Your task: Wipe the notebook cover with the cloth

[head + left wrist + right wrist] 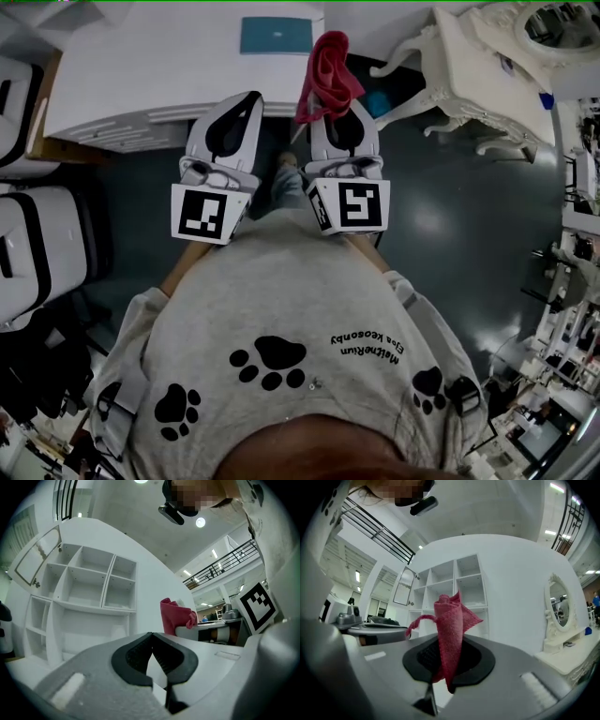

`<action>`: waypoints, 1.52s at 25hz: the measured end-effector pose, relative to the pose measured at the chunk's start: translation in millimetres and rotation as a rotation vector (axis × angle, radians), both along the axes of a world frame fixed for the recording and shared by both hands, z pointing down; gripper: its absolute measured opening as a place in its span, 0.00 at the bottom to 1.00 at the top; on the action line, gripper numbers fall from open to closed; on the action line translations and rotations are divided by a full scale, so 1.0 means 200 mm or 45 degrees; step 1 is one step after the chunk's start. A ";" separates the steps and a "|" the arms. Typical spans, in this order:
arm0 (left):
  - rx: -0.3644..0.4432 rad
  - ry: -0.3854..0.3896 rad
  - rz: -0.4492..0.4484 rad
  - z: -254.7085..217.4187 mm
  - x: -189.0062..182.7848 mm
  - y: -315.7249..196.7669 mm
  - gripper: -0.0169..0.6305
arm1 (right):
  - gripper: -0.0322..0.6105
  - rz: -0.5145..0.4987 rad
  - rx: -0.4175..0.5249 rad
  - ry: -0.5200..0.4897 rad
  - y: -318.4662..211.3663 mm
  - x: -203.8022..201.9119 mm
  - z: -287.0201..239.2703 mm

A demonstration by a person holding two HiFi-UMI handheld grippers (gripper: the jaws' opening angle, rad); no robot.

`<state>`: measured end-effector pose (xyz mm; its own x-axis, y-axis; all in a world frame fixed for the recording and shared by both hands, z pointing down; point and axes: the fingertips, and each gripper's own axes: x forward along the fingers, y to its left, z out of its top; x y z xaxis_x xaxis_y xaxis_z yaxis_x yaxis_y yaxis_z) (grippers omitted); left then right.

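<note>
A teal notebook [275, 36] lies flat on the white desk [141, 75], ahead of both grippers. Both grippers are held close to the person's chest, pointing away from the body. My right gripper [330, 98] is shut on a red cloth [328, 70], which sticks out past its tips and droops to one side. In the right gripper view the cloth [451, 620] stands pinched between the black pads [474, 660]. My left gripper [251, 97] is beside it, its tips [151, 635] meeting with nothing between them. The cloth [174, 617] also shows in the left gripper view.
A white ornate dressing table [487, 66] with a round mirror stands at the right. White padded chairs [37, 244] stand at the left over dark floor. A white open shelf unit [84, 588] rises above the desk. Cluttered benches [562, 281] line the far right.
</note>
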<state>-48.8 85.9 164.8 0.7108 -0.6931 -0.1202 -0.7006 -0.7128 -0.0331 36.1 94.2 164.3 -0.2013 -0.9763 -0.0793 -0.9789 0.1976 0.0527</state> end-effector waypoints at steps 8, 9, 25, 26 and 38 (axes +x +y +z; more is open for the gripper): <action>-0.030 -0.008 -0.047 0.03 0.16 -0.40 0.02 | 0.12 -0.084 -0.031 0.009 -0.44 0.14 0.02; -0.031 -0.005 -0.054 0.03 0.18 -0.45 0.02 | 0.12 -0.096 -0.031 0.012 -0.49 0.16 0.02; -0.054 -0.018 -0.192 0.10 0.38 -0.95 0.02 | 0.12 -0.281 -0.081 0.018 -1.05 0.33 0.12; -0.061 -0.024 -0.195 0.11 0.39 -0.96 0.02 | 0.12 -0.286 -0.083 0.015 -1.06 0.34 0.13; -0.081 -0.042 -0.204 0.17 0.38 -1.07 0.02 | 0.12 -0.326 -0.079 0.062 -1.20 0.34 0.16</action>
<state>27.5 -128.0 197.9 0.5936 -0.8032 -0.0505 -0.8046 -0.5936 -0.0163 103.3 -146.2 197.0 -0.4445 -0.8958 -0.0054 -0.8932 0.4427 0.0784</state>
